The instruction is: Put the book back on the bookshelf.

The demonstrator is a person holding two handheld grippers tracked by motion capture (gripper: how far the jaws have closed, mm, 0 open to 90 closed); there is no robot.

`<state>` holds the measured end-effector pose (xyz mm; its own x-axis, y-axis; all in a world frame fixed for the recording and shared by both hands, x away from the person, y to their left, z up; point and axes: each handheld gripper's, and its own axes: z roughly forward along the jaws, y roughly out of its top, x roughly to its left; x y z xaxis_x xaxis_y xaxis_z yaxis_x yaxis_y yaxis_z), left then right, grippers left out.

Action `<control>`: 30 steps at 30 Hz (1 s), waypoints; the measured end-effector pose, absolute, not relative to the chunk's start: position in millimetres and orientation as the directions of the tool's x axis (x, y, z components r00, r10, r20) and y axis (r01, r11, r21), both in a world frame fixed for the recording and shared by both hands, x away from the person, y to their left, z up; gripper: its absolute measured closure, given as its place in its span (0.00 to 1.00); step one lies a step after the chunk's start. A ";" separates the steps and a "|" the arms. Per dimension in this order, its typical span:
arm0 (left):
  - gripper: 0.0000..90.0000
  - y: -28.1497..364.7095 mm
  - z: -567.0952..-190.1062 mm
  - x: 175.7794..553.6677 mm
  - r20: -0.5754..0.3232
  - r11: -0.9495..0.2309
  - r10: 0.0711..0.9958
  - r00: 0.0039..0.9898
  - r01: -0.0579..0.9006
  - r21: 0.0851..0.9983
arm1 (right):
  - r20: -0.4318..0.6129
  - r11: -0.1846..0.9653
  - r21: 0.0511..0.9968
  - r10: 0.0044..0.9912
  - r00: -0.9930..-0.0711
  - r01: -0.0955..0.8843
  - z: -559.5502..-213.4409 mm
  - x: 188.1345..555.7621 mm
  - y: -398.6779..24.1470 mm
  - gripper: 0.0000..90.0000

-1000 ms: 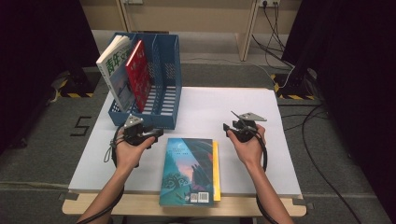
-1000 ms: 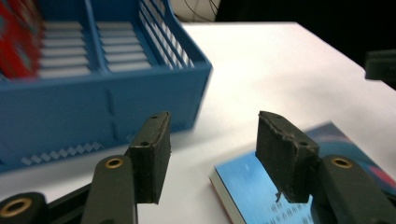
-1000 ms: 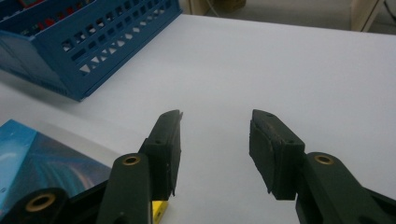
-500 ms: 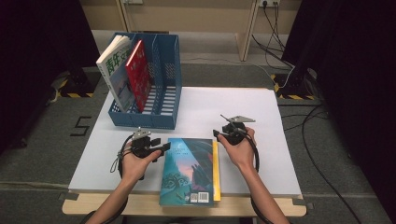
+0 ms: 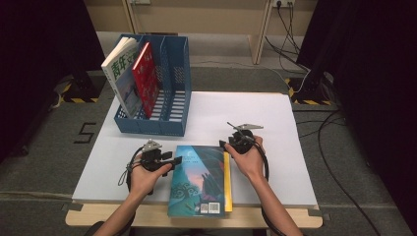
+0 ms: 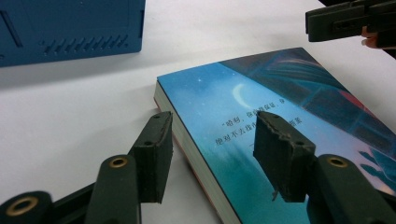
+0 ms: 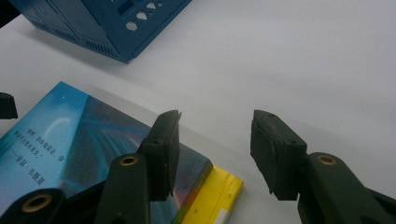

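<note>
Book (image 5: pixel 199 179) flat between both claws, left claw (image 6: pixel 210 140) open astride its edge, right claw (image 7: pixel 215 140) open at its corner

Thick paperback book (image 5: pixel 199 179) with teal-blue night-sky cover and yellow spine: closed, lying flat, cover up, at the near edge of the white counter (image 5: pixel 255 118). Yellow spine faces right, pale page edges face left. Barcode at the near corner.
</note>
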<state>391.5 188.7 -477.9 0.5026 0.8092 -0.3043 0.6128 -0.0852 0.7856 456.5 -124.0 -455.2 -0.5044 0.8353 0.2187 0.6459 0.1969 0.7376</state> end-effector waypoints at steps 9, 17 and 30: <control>0.55 183.9 -481.2 388.9 -0.310 -0.106 0.797 0.518 0.626 0.773 | 0.252 0.190 0.714 0.829 -0.500 0.674 -458.0 456.0 -124.9 0.59; 0.57 184.1 -481.6 383.9 -0.308 -0.110 0.796 0.521 0.624 0.773 | 0.269 0.186 0.705 0.823 -0.500 0.684 -455.2 455.3 -122.8 0.59; 0.60 181.3 -480.5 381.4 -0.291 -0.122 0.808 0.511 0.629 0.768 | 0.322 0.201 0.647 0.802 -0.503 0.735 -459.5 461.3 -115.1 0.57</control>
